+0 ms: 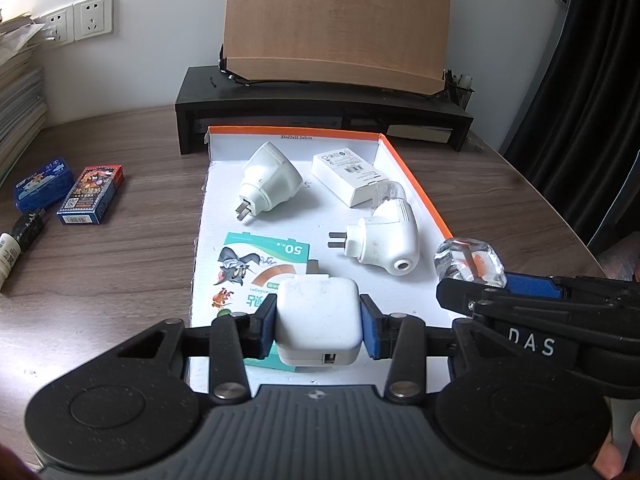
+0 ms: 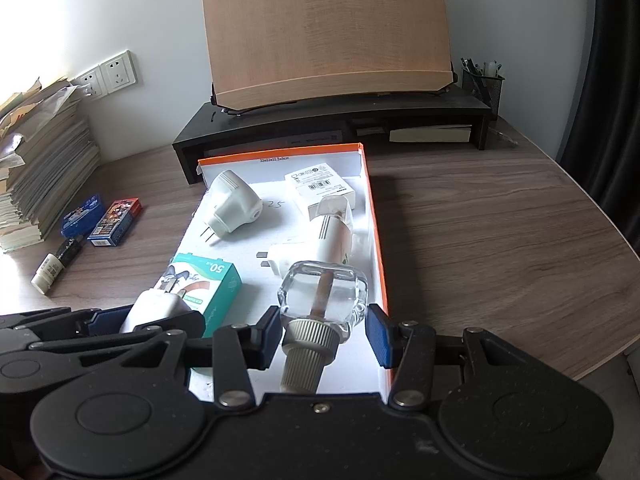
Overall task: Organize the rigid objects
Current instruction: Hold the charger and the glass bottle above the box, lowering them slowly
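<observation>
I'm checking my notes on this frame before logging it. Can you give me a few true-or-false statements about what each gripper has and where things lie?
1. The left gripper grips a white USB charger. True.
2. The clear bottle lies between the right gripper's pads. True; a gap shows on the right side, so a firm grip cannot be confirmed.
3. The orange-rimmed tray holds three white plug-in heaters. False: two.
4. The two card boxes lie inside the tray. False: on the desk, left of it.
5. The green box lies in the tray. True.
</observation>
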Demonstrator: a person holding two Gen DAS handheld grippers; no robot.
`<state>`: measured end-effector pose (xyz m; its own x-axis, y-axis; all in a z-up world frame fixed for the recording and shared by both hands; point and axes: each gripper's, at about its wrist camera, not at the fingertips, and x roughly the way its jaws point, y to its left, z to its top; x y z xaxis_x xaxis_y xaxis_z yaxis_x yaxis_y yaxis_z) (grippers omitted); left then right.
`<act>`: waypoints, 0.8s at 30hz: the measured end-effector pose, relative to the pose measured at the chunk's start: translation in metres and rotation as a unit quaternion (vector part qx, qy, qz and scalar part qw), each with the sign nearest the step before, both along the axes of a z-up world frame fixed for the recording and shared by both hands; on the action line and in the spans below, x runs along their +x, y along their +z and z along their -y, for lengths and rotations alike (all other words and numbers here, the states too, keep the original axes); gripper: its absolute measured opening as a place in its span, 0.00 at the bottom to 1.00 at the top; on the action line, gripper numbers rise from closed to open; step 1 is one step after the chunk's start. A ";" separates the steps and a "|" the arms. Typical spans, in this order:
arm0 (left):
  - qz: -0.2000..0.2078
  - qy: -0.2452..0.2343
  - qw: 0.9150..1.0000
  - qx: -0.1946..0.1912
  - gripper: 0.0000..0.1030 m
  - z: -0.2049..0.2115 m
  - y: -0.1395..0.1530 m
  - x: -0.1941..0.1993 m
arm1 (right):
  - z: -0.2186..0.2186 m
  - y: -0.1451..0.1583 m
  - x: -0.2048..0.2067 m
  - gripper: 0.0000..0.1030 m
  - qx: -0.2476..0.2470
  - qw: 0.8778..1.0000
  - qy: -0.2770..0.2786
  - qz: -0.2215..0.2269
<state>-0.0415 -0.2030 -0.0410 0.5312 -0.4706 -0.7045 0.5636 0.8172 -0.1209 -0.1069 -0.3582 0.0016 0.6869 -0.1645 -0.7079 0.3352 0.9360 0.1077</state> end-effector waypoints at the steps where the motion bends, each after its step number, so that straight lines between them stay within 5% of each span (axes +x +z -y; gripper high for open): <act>1: 0.000 0.000 1.000 0.000 0.41 0.001 0.000 0.000 | 0.000 0.000 0.000 0.55 0.000 1.000 0.000 0.000; 24: -0.003 -0.007 1.000 0.001 0.41 0.002 -0.001 0.003 | 0.004 -0.001 0.002 0.55 0.001 1.000 -0.002 -0.004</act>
<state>-0.0386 -0.2052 -0.0421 0.5200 -0.4767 -0.7087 0.5749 0.8090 -0.1223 -0.1054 -0.3624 0.0003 0.6809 -0.1663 -0.7132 0.3398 0.9344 0.1065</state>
